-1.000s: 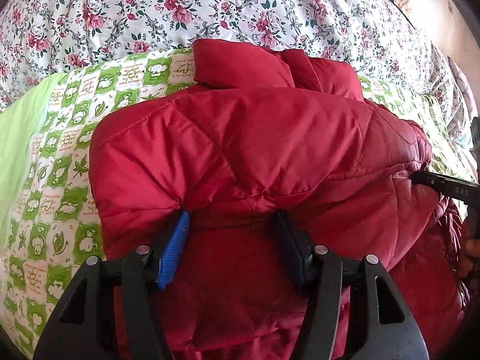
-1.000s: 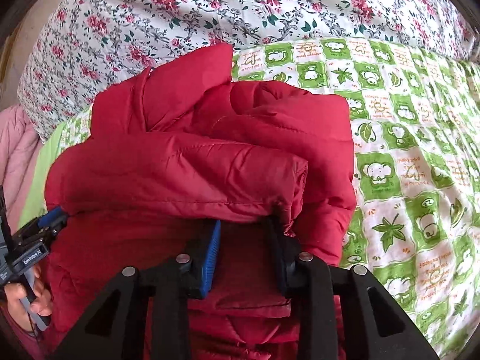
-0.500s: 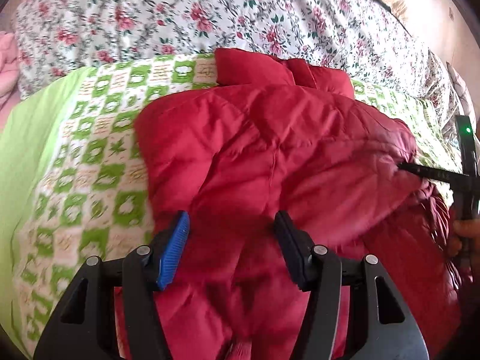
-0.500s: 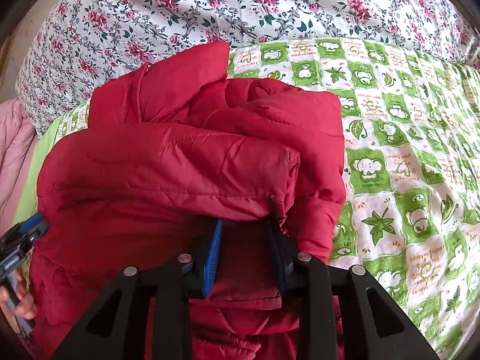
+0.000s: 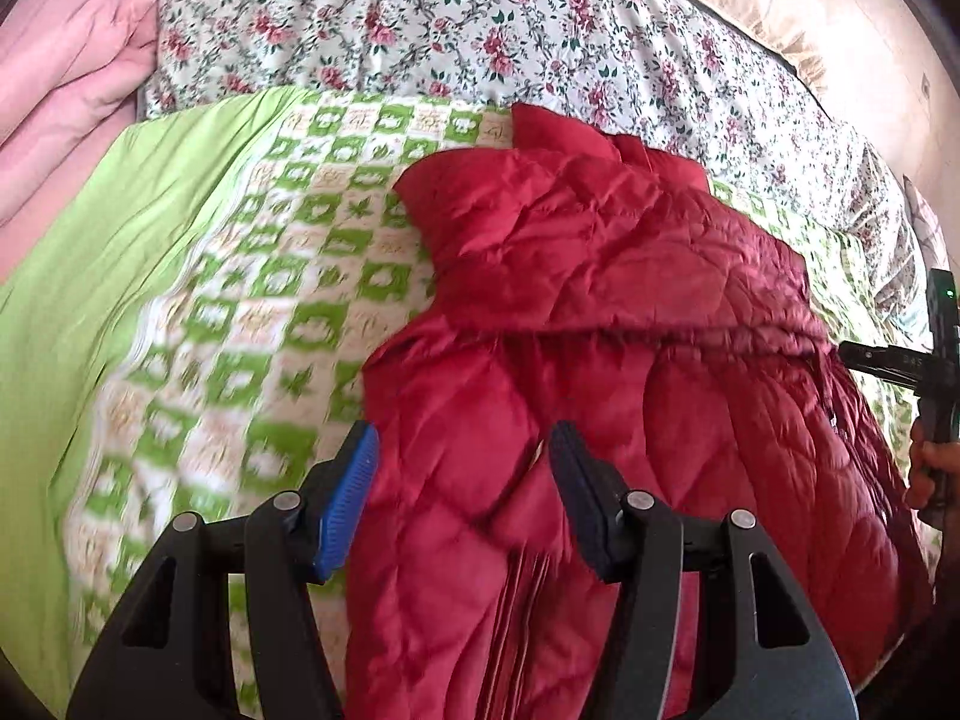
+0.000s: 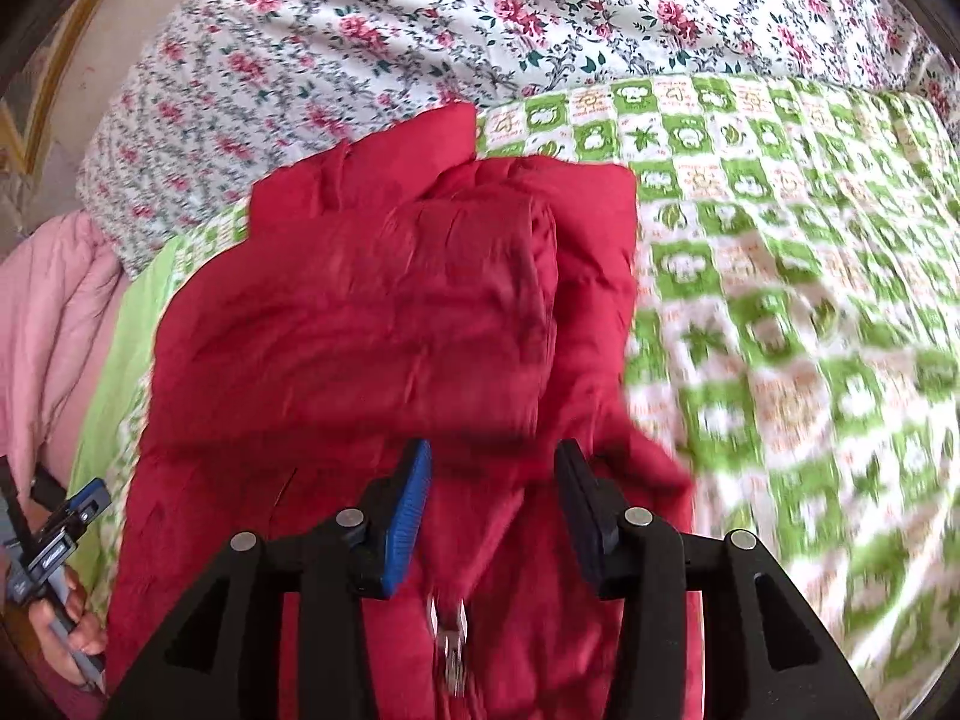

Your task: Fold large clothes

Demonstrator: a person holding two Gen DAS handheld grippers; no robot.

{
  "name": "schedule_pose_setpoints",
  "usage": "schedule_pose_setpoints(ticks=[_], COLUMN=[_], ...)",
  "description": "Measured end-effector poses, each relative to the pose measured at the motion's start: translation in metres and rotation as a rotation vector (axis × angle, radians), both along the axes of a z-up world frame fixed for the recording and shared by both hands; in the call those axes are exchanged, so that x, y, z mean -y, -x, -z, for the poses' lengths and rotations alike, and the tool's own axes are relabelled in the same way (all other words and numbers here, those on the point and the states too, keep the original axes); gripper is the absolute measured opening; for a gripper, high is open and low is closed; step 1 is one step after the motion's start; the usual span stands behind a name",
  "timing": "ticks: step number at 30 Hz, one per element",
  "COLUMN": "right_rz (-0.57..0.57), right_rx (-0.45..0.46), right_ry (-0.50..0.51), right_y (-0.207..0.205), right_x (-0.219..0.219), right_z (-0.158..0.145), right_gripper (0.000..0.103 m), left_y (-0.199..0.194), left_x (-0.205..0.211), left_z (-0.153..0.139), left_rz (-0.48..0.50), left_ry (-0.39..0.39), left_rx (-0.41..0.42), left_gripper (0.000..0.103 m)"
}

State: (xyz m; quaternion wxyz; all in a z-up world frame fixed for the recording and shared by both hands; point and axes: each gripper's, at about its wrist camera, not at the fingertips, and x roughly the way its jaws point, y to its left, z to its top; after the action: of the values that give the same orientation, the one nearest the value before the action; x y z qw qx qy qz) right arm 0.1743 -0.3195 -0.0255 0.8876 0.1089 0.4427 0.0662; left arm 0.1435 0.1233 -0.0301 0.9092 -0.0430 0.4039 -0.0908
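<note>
A red quilted jacket [image 5: 600,300] lies folded on a green checked blanket [image 5: 270,300], its upper half doubled over the lower. My left gripper [image 5: 465,480] is open above the jacket's near left edge, and the pads touch nothing. In the right wrist view the jacket [image 6: 372,312] fills the middle. The jaws of my right gripper [image 6: 492,480] are opening over its near edge. Fabric and a zipper pull [image 6: 447,618] lie below the gap, clear of the pads. Each gripper also shows at the edge of the other view: right gripper [image 5: 852,354], left gripper [image 6: 84,501].
A floral sheet [image 5: 480,18] covers the bed behind the blanket. A pink quilt [image 5: 60,90] is bunched at the far left. The checked blanket [image 6: 780,300] spreads bare to the right of the jacket. A hand [image 6: 66,618] holds the left gripper's handle.
Both grippers have drawn back from the jacket's fold. The right jaws have widened and let go of the fabric. The doubled-over layer now rests on the jacket.
</note>
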Motion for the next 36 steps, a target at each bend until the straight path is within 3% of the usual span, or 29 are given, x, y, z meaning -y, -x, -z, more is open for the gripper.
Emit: schedule_pose_setpoints(ticks=[6, 15, 18, 24, 28, 30, 32, 36], right_rz=[0.001, 0.000, 0.002, -0.020, -0.052, -0.072, -0.080, -0.097], right_rx=[0.004, -0.049, -0.089, -0.164, -0.176, -0.175, -0.182, -0.186], right_ry=[-0.013, 0.014, 0.060, 0.028, -0.008, -0.015, -0.019, -0.039], right_y=[0.064, 0.132, 0.149, 0.175, 0.194, 0.202, 0.204, 0.207], right_x=[0.014, 0.027, 0.024, 0.025, 0.022, 0.021, 0.022, 0.024], right_z=[-0.008, -0.008, 0.001, 0.019, 0.023, 0.023, 0.024, 0.025], right_gripper=[0.047, 0.075, 0.075, 0.075, 0.074, 0.067, 0.050, 0.044], left_y=[0.030, 0.065, 0.075, 0.095, 0.110, 0.118, 0.125, 0.127], left_x=[-0.014, -0.031, -0.035, -0.043, -0.033, -0.026, -0.018, -0.017], left_z=[0.009, 0.021, 0.026, 0.039, 0.043, 0.043, 0.044, 0.048], left_rz=[-0.003, 0.031, 0.035, 0.058, 0.119, 0.158, 0.192, 0.205], left_ry=[-0.006, 0.027, 0.009, 0.018, 0.027, 0.031, 0.021, 0.039], left_rx=[-0.050, -0.124, -0.145, -0.209, -0.230, -0.230, -0.225, -0.232], left_gripper=[0.059, 0.059, 0.059, 0.058, 0.059, 0.059, 0.059, 0.055])
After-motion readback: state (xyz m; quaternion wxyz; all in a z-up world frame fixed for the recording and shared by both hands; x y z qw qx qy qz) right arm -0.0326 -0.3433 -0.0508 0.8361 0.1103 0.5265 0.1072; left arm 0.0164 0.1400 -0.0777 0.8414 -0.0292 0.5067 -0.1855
